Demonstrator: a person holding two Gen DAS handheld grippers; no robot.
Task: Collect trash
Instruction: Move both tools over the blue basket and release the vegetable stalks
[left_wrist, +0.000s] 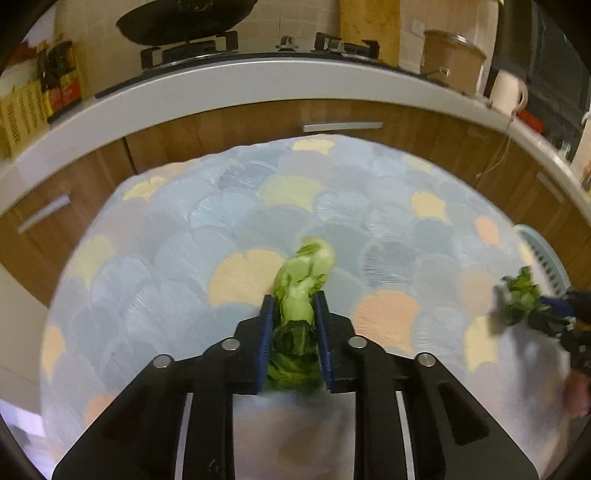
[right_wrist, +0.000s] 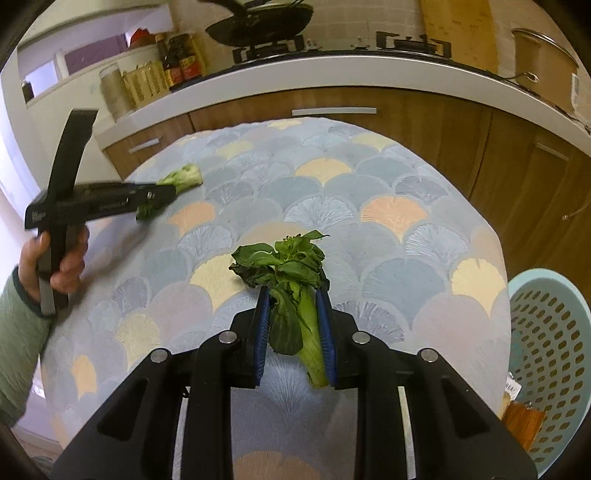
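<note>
Right up front, the left gripper (left_wrist: 293, 306) is seen clamped on a pale green vegetable scrap (left_wrist: 301, 291), blue pads pressed against both sides, so nothing loose there. The scrap's pale end is poked out past the fingertips while its darker leaves are bunched back between the fingers. Same story on the other side: the right gripper (right_wrist: 293, 299) is closed on a leafy green stalk (right_wrist: 295, 291), the stem lying against the right pad and the wilted leaves fanned out beyond the tips. So two scraps are counted, one per gripper, both carried over the table (right_wrist: 369, 221) with its blue, yellow and peach fan-pattern cloth.

Further out, one light-blue perforated basket (right_wrist: 546, 332) is found just beside the table's right edge, well off to the right of the stalk. One hand (right_wrist: 55, 258) in a green sleeve is visible on the left gripper's handle.

Past the table, wooden cabinets (left_wrist: 221, 125) under a white counter are seen, with one wok (left_wrist: 184, 18) on the stove, one pot (left_wrist: 452, 59) and a couple of sauce bottles (left_wrist: 61, 79).
</note>
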